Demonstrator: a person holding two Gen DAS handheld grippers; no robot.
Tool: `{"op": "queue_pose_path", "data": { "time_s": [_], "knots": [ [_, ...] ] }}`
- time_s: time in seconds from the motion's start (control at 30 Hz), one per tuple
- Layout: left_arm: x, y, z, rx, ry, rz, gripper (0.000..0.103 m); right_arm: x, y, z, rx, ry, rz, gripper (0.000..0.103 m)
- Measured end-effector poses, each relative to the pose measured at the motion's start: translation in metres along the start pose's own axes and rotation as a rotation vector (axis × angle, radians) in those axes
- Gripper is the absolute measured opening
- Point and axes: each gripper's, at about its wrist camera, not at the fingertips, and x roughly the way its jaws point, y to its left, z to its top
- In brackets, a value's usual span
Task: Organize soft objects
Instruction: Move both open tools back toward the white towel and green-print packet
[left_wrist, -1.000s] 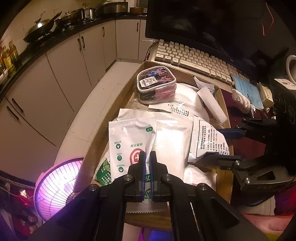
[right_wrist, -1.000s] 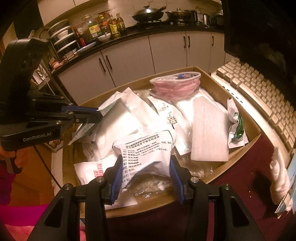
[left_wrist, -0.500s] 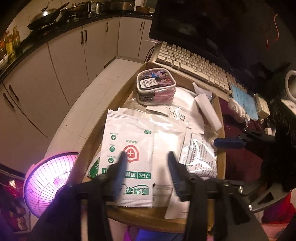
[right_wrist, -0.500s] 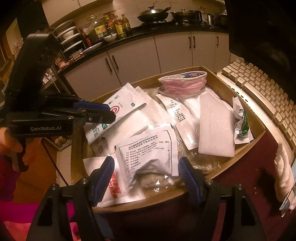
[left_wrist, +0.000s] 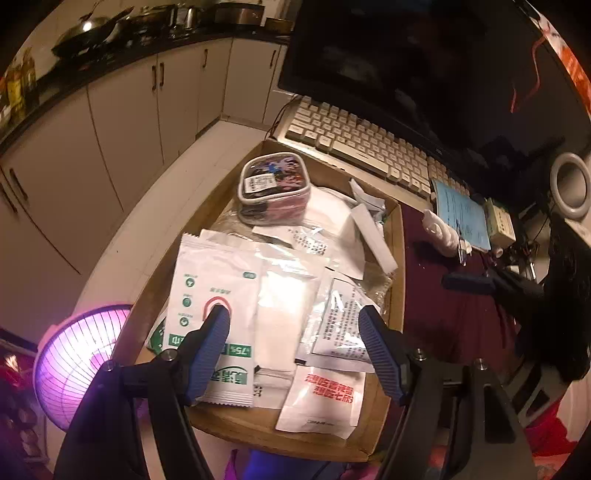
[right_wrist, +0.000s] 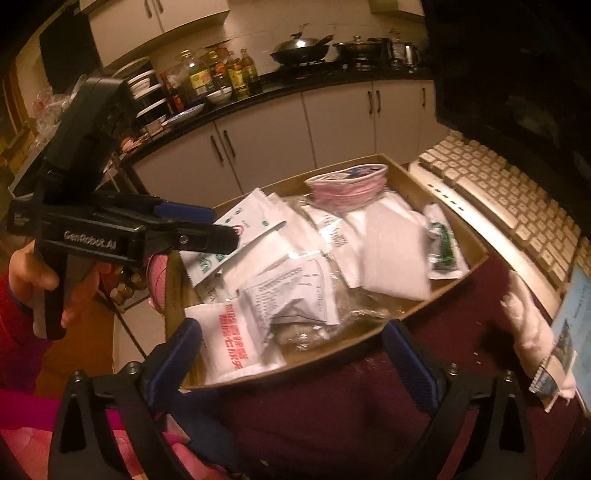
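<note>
1. Both the left hand-held gripper (left_wrist: 293, 323) and the right hand-held gripper (right_wrist: 291, 343) gape wide, empty.
2. Soft packets (left_wrist: 280, 295) lie piled in the cardboard tray (left_wrist: 400, 236) on the desk (right_wrist: 332, 406).
3. Judged between picks; next calls for choosing 1 packet.

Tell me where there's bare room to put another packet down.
Bare maroon tabletop lies between the cardboard tray and the right gripper. A bare tray strip borders the red-lettered packet. Elsewhere packets overlap, up to the mask pouch.
</note>
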Motion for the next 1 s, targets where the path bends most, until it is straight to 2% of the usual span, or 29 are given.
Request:
{"op": "queue_pose_path", "data": {
  "time_s": [0.1,0.2,0.33,0.63,1.0],
  "knots": [
    [-0.003,-0.013,0.001,0.03,-0.004,-0.021,0.073,-0.009,-0.014,-0.002,0.049,-0.01,-0.022,0.102],
    [-0.005,-0.021,0.003,0.028,0.003,-0.067,0.084,-0.014,-0.029,-0.004,0.096,-0.008,-0.051,0.102],
    [-0.006,-0.033,0.005,0.033,0.017,-0.11,0.088,-0.023,-0.052,-0.009,0.159,-0.005,-0.088,0.102],
    [0.008,-0.063,0.005,0.087,0.09,-0.15,0.089,-0.044,-0.083,-0.019,0.24,-0.022,-0.137,0.102],
    [0.021,-0.115,0.009,0.225,0.147,-0.199,0.09,-0.062,-0.116,-0.029,0.317,-0.029,-0.195,0.102]
  ]
}}
